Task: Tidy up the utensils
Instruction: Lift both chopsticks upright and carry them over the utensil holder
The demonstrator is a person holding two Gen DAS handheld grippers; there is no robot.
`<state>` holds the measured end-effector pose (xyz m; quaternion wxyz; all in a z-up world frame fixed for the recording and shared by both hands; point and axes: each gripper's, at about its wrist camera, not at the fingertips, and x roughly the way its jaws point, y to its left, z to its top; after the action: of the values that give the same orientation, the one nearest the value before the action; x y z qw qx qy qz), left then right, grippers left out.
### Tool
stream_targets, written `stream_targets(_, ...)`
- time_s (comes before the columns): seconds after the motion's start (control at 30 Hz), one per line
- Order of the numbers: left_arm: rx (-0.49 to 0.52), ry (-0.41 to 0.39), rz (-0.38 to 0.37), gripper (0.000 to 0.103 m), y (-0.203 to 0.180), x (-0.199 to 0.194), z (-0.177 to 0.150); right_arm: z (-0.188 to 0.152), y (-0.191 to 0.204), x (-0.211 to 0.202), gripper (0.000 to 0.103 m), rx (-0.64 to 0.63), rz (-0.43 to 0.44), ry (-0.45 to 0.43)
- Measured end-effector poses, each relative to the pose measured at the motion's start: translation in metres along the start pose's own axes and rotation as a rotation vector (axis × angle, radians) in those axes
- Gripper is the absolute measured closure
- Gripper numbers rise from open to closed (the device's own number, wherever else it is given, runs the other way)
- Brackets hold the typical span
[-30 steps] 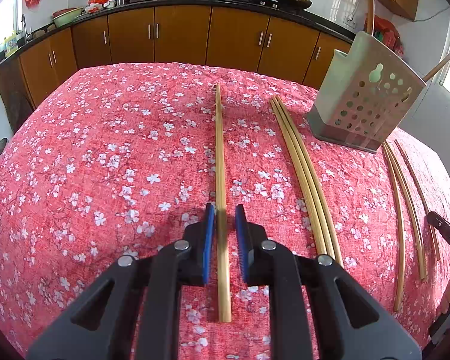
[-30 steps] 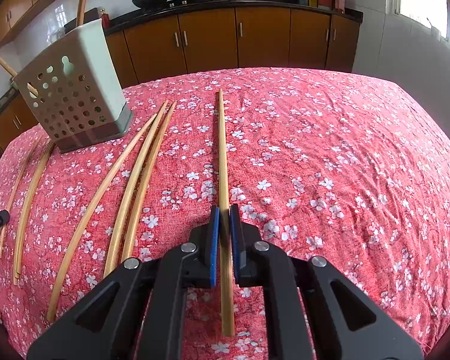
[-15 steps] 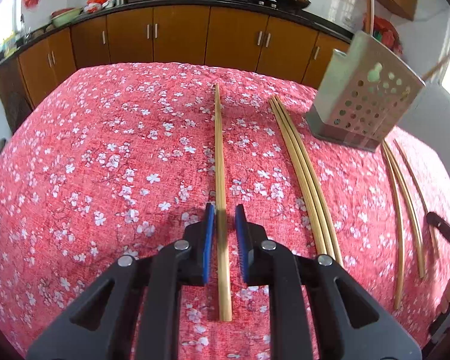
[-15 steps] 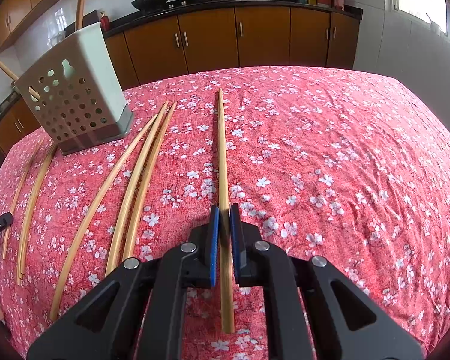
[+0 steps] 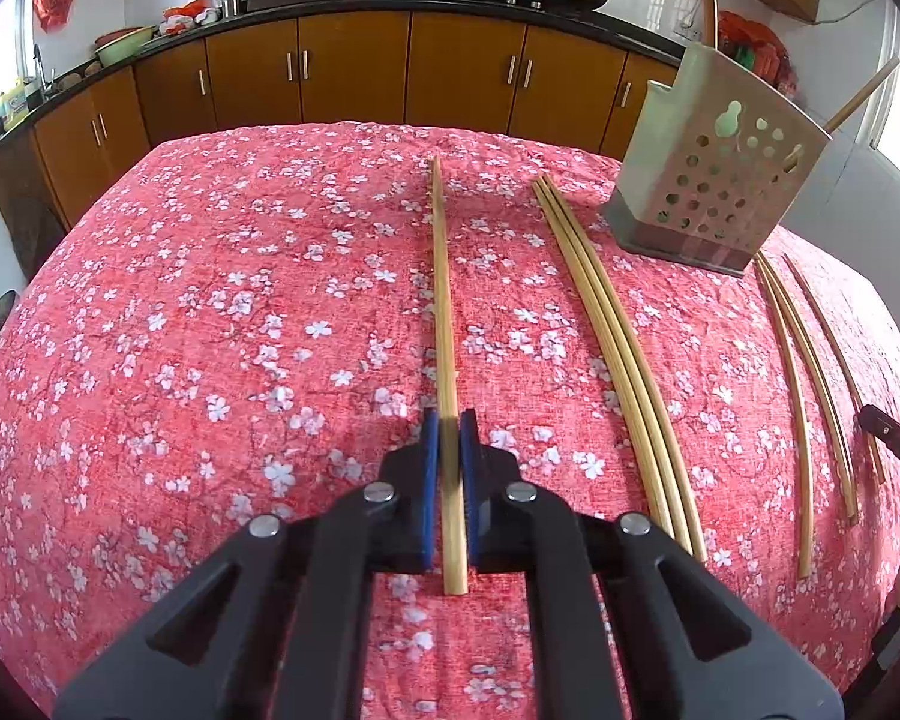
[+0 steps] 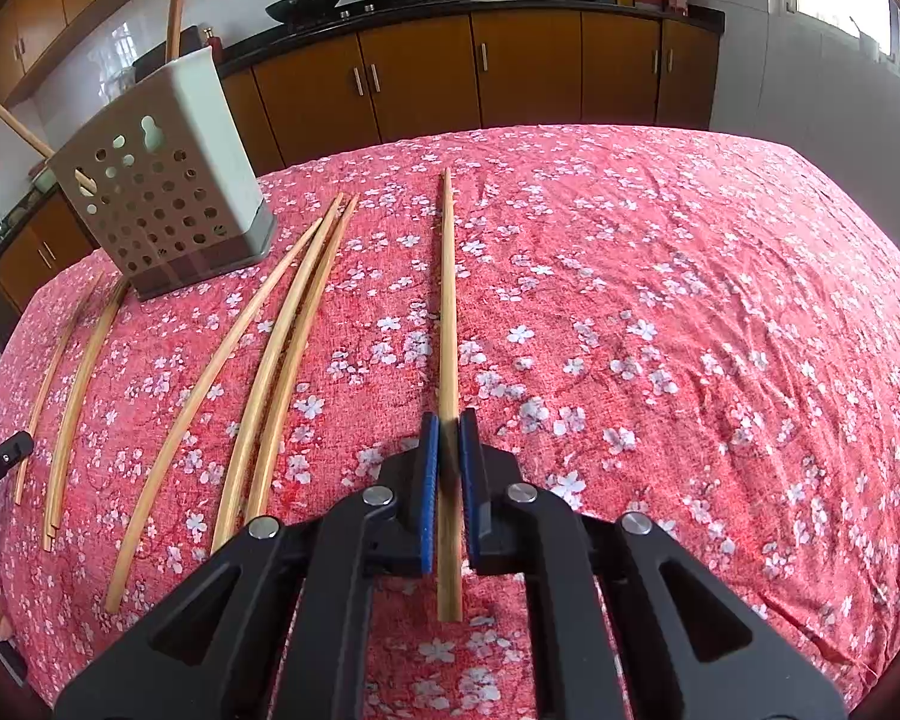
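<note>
My left gripper [image 5: 448, 427] is shut on a long bamboo chopstick [image 5: 441, 276] that lies along the red flowered cloth. My right gripper [image 6: 448, 429] is shut on another bamboo chopstick [image 6: 448, 300], also lying on the cloth. A perforated grey utensil holder [image 5: 711, 186] stands at the far right in the left wrist view; in the right wrist view the holder [image 6: 162, 192] stands at the far left, with two sticks in it. Three loose chopsticks [image 5: 612, 324] lie between the held ones; they also show in the right wrist view [image 6: 270, 360].
More loose chopsticks [image 5: 804, 372] lie beyond the holder in the left wrist view and show at the left of the right wrist view [image 6: 72, 396]. The table [image 6: 720, 330] is covered by the red cloth. Brown kitchen cabinets [image 5: 360, 72] stand behind it.
My left gripper's jaws have closed onto the chopstick that lay between them. My right gripper stays shut on its chopstick.
</note>
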<state>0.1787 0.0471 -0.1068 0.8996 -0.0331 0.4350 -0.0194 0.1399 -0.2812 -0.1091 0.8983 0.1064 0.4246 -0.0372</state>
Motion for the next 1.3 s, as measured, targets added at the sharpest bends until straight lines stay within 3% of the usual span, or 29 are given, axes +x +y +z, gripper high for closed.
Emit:
stream_targets(0.43, 0.001, -0.062, -0.017, 0.095, 0.009, -0.027, 0.004, 0.006, -0.011, -0.027, 0.095, 0.019, 0.014, -0.075)
stream_targets(0.9, -0.076, -0.384, -0.057, 0.095, 0.012, -0.125, 0.059, 0.055, -0.016, -0.117, 0.095, 0.039, 0.063, -0.384)
stream_targets(1.3, -0.060, -0.440, -0.071, 0.095, 0.005, -0.146, 0.079, 0.066, -0.008, -0.128, 0.095, 0.043, 0.081, -0.431)
